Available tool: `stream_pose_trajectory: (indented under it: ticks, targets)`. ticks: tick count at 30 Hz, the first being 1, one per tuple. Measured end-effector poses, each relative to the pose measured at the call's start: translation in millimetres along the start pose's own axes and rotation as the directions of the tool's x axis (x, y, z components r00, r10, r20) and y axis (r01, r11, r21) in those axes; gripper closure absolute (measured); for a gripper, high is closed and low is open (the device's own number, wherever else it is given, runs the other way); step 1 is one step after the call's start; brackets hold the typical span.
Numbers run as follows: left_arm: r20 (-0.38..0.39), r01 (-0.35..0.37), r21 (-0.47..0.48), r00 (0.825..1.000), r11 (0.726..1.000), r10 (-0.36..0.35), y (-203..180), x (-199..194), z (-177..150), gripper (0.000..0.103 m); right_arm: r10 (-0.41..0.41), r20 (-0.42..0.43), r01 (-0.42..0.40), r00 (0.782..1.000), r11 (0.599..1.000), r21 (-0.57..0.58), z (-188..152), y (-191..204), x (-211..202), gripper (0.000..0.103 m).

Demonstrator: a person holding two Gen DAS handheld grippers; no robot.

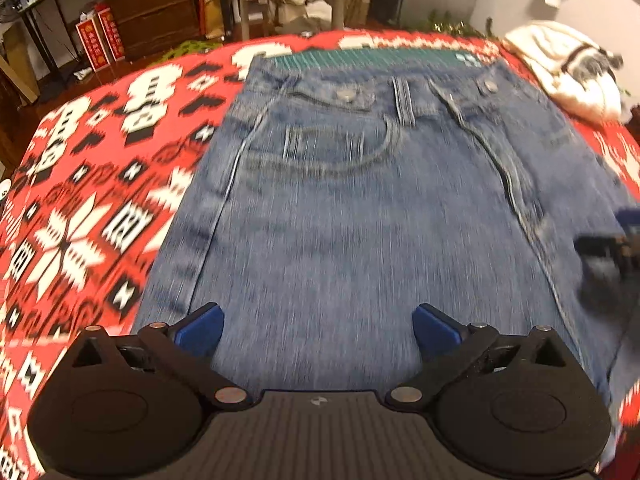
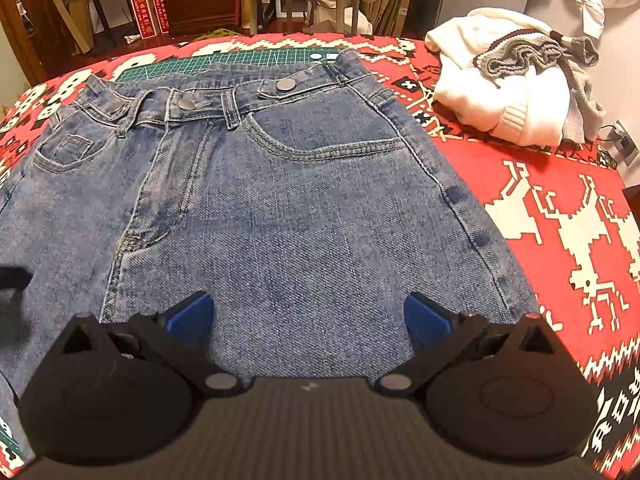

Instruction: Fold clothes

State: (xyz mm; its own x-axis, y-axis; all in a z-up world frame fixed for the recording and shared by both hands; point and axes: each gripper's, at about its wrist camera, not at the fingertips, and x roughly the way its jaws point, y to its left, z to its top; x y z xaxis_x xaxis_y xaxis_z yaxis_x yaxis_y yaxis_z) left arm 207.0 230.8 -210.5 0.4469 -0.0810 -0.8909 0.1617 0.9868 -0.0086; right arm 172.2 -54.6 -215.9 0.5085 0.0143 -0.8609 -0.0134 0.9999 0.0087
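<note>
A table covered by one red cloth (image 2: pixel 560 208) with white and black knitted-style patterns, including white reindeer shapes, fills both views. Spread flat on it, front side up, lies one pair of blue denim jeans (image 2: pixel 288 208), waistband toward the far edge and legs running toward the cameras. The jeans cover most of the table's middle. Two metal buttons show at the waistband: one on the right flap (image 2: pixel 285 85) and one nearer the fly (image 2: pixel 185 103). Two curved front pockets are visible, one on each side of the fly.

Under the far end of the waistband, one green cutting mat (image 2: pixel 240 62) with a white grid peeks out. At the far right of the table, well apart from the jeans, sits one crumpled cream sweater (image 2: pixel 504 92) with grey and brown trim.

Two hand-held grippers hover low over the thigh area of the jeans. The left gripper (image 1: pixel 319 326) has its two blue-padded fingers spread wide, grasping nothing; its view is blurred. The right gripper (image 2: pixel 308 314) is likewise spread wide and empty, over the jeans' right leg. Each appears as a dark blur at the edge of the other's view.

Beyond the table stand wooden drawers and two red boxes (image 2: pixel 150 10).
</note>
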Motion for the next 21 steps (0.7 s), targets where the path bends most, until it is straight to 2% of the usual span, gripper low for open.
stream_pose_trajectory:
  ticks: [8, 11, 15, 21]
  targets:
    - [-0.125, -0.012, -0.035, 0.992, 0.999, 0.007, 4, -13, -20, 0.001, 0.000, 0.006, 0.000, 1.000, 1.000, -0.001, -1, 0, 0, 0.000]
    - [-0.095, -0.036, 0.001, 0.995, 0.999, 0.036, -6, -21, -18, 0.010, 0.000, 0.006, 0.000, 1.000, 1.000, -0.001, -1, 0, 0, 0.000]
    - [0.002, -0.017, -0.018, 1.000, 1.000, 0.017, -15, -28, -1, 0.010, -0.001, 0.005, 0.001, 1.000, 1.000, 0.000, -1, 0, -1, 0.000]
    - [0.076, -0.036, -0.062, 0.996, 0.997, 0.040, -27, 0, 46, 0.010, -0.001, 0.003, 0.001, 1.000, 1.000, 0.001, -1, 0, -1, 0.000]
